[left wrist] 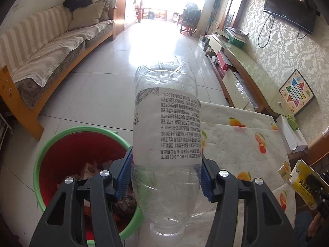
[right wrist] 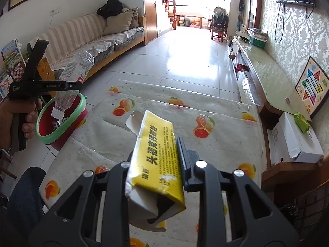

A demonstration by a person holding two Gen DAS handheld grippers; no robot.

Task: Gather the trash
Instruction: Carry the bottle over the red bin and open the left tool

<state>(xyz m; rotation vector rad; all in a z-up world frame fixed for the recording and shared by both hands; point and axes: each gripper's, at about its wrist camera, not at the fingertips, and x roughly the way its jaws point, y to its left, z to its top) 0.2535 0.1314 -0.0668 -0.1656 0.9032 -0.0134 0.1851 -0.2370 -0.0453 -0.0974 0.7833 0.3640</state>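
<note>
Clear plastic bottle pinched between pads of left gripper, neck down, held over red bin w/ green rim beside table. Looks like drop step: next move prob. shift a bit further over bin opening, then spread jaws. Yellow carton clamped in right gripper, above fruit-print table, waiting its turn. Left hand wrapped round handle, gripper roughly level.

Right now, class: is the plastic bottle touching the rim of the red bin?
Apart. The right wrist view shows the plastic bottle, clamped in the left gripper, hanging cap-down over the red bin, clear of its rim.
</note>
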